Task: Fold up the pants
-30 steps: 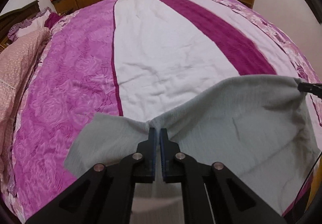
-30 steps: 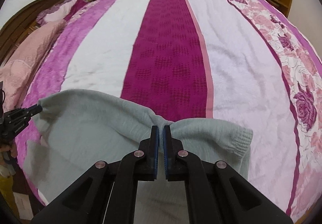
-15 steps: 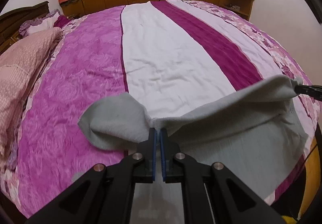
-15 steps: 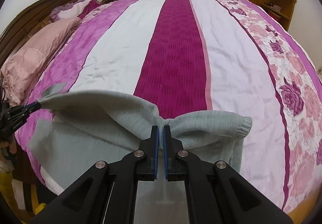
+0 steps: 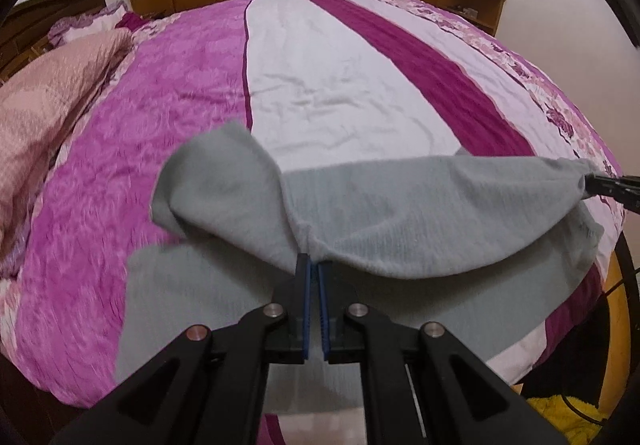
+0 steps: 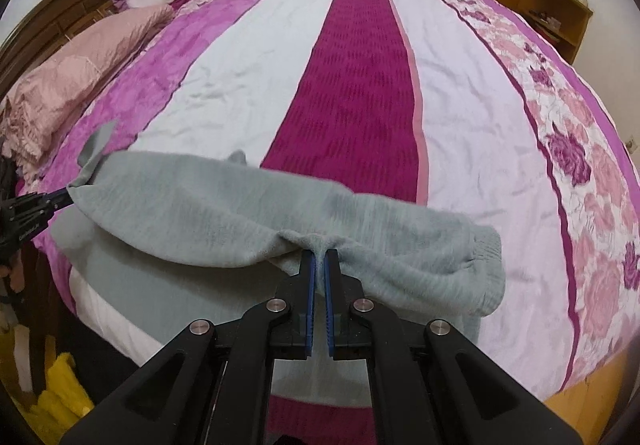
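Over the striped bedspread (image 5: 340,93), both grippers' jaws pinch fuzzy grey pants (image 5: 420,213) stretched between them.

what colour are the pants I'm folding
Plain light grey pants, with a ribbed cuff; the right wrist view shows them best.

A striped bedspread (image 5: 340,93) covers the bed; grey pants (image 5: 400,205) and a pink pillow (image 5: 48,105) lie on it.

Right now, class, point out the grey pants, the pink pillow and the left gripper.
grey pants (image 5: 420,205): left wrist view, on the lifted upper layer.
pink pillow (image 6: 76,81): right wrist view, on its top face.
left gripper (image 5: 313,265): left wrist view, between its fingertips.
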A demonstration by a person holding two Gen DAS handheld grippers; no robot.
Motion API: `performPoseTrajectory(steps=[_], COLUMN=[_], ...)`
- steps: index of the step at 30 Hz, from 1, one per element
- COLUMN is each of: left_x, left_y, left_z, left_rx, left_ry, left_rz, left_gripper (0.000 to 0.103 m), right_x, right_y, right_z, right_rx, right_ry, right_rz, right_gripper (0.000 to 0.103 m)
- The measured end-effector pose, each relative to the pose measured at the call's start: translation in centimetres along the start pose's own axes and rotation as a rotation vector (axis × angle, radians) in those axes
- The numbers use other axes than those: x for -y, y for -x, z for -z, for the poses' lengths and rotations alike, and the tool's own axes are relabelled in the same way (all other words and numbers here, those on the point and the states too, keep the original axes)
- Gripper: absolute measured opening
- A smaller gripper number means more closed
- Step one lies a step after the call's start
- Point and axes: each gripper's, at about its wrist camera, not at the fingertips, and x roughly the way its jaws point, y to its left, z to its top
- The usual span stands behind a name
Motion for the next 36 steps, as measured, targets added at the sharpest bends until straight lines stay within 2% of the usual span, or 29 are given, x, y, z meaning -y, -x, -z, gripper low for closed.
performPoseTrajectory(steps=[12,16,19,21,24,27,32,36], left_x=[-0.7,-1.2,-1.4,-1.3,-1.1,-0.8,-0.2,-0.3], left_y=[-3.5,-3.9,-3.4,-2.7,-1.4,-0.5,-2.1,-3.7], left_z=[5.1,5.9,6.0,6.1,5.7,5.1,3.2,2.6], left_rx=[-0.144,-0.154,-0.165,-0.16,-0.135,-0.106,-0.104,-0.109], left_ry=[0.133,0.201,0.244,0.262,0.263,0.256,0.27,0.292], left_rz=[0.028,0.042,0.063,0.083,0.071,0.066,0.012,-0.028], left_gripper=[0.004,0.01,0.021,0.036,0.045,0.053,0.054,0.054], right_x=[0.9,1.7,2.0,2.2,3.1,4.4,7.3,9.5], right_y=[-4.5,-6.6,-6.6,-6.1,-5.2,-3.7,-1.4,-1.2], right_z=[4.3,5.6,6.3,6.6,7.5,8.6,9.2,9.4], right_rx=[-0.125,-0.181,-0.164,-0.17,-0.177,-0.155,-0.08,-0.03], right_ry=[-0.089,-0.14,-0.153,-0.162,-0.224,-0.308,-0.47,-0.607], right_rz=[-0.029,-0.048,-0.074,-0.083,-0.082,-0.106,-0.102,-0.114], right_gripper=[0.0,0.002,0.004,0.012,0.024,0.025,0.028,0.029])
